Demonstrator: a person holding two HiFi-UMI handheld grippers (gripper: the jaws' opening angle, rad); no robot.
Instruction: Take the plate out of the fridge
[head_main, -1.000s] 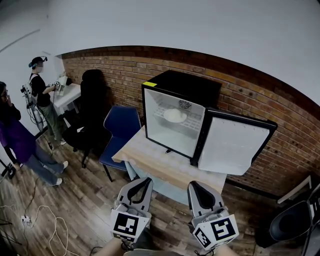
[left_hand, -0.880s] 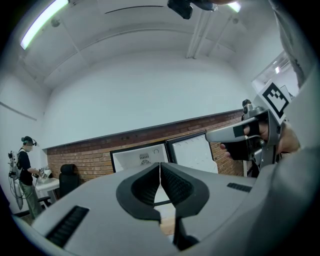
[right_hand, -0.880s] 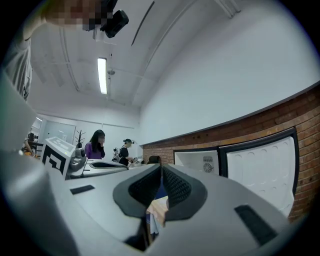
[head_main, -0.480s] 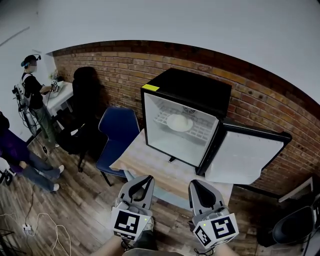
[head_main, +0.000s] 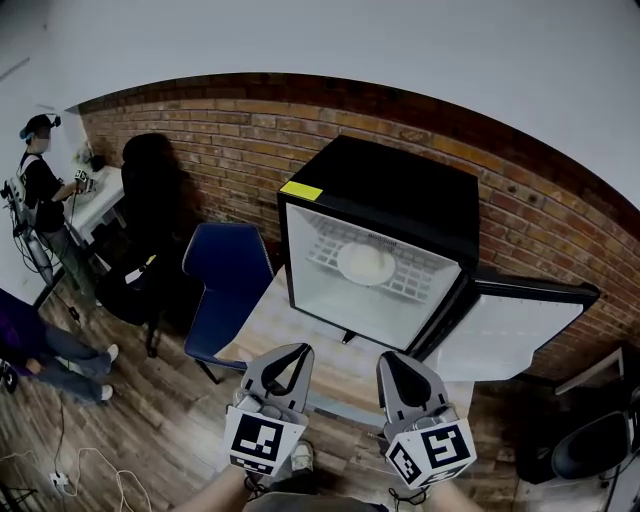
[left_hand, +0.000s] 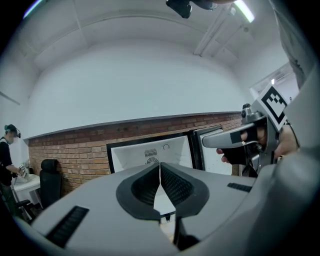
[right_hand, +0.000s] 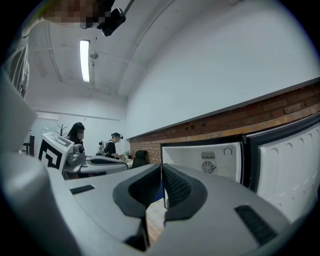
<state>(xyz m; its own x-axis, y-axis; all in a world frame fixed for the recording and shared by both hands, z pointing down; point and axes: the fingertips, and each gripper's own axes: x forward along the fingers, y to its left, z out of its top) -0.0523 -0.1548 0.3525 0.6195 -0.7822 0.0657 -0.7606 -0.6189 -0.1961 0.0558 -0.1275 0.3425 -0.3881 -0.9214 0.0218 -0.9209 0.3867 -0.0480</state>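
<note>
We stand facing the fridge (head_main: 390, 200), a black box with a white inside, and place everything else by it. Behind the fridge runs the brick wall (head_main: 230, 130). The fridge door (head_main: 510, 335) hangs wide open to the fridge's right. Under the fridge is a pale wooden table (head_main: 280, 325), with a strip of bare top in front of the opening. To the fridge's left stands a blue chair (head_main: 225, 270), with a black chair (head_main: 150, 200) beyond it. Farther left of the fridge we see a person (head_main: 40, 190) at a white desk.

In front of the fridge, short of the table edge, we hold the left gripper (head_main: 296, 350) and the right gripper (head_main: 386, 358) side by side, both pointing at the opening. Each one's jaws are pressed together with nothing between them.

The plate (head_main: 366, 262), white and round, lies on the wire shelf (head_main: 325, 252) in the fridge's upper part, well apart from both grippers.
</note>
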